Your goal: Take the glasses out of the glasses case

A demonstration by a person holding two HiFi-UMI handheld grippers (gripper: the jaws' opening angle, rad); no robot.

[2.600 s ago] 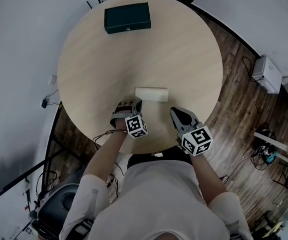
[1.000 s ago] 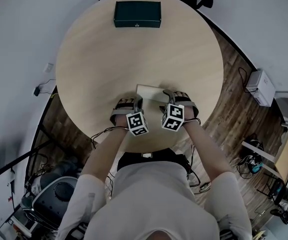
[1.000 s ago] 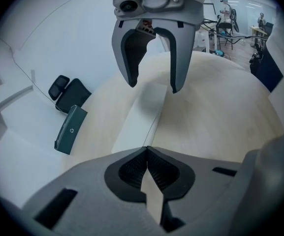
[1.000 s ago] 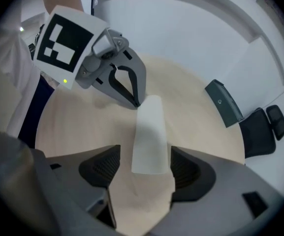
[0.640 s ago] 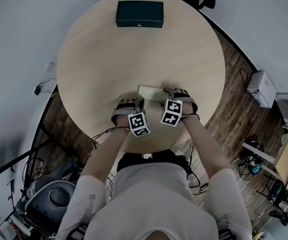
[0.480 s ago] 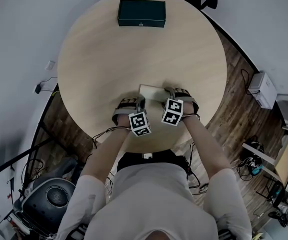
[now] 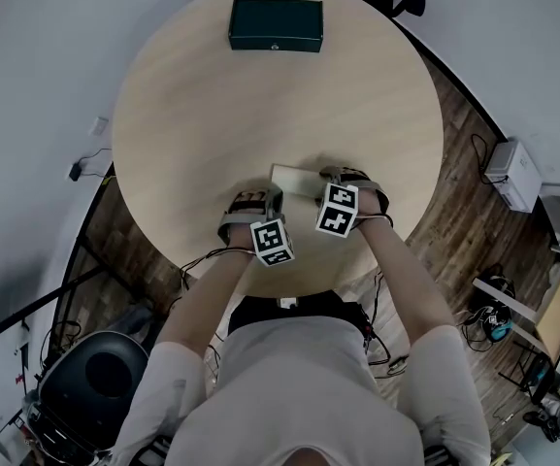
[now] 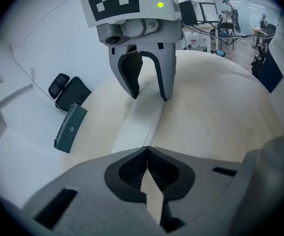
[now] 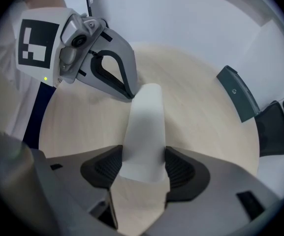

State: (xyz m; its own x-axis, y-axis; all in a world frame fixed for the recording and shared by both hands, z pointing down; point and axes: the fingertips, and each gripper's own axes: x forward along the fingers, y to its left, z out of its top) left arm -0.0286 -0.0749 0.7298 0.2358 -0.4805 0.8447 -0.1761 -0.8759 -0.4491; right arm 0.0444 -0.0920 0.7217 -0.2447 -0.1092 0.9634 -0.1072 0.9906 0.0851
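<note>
White glasses case (image 7: 293, 178) near table's (image 7: 260, 95) near edge, right gripper (image 9: 142, 168) clamped on its right end, left gripper (image 8: 146, 154) pinched together empty just beside the other; best pin the base flat before prying the lid.

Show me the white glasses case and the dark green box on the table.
white glasses case (image 9: 144, 127): right gripper view, middle of its top face.
dark green box (image 7: 275, 24): head view, centre of its top.

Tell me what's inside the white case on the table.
Nothing shows: the white case looks closed, so its contents are hidden. The right gripper clamps one end.
</note>
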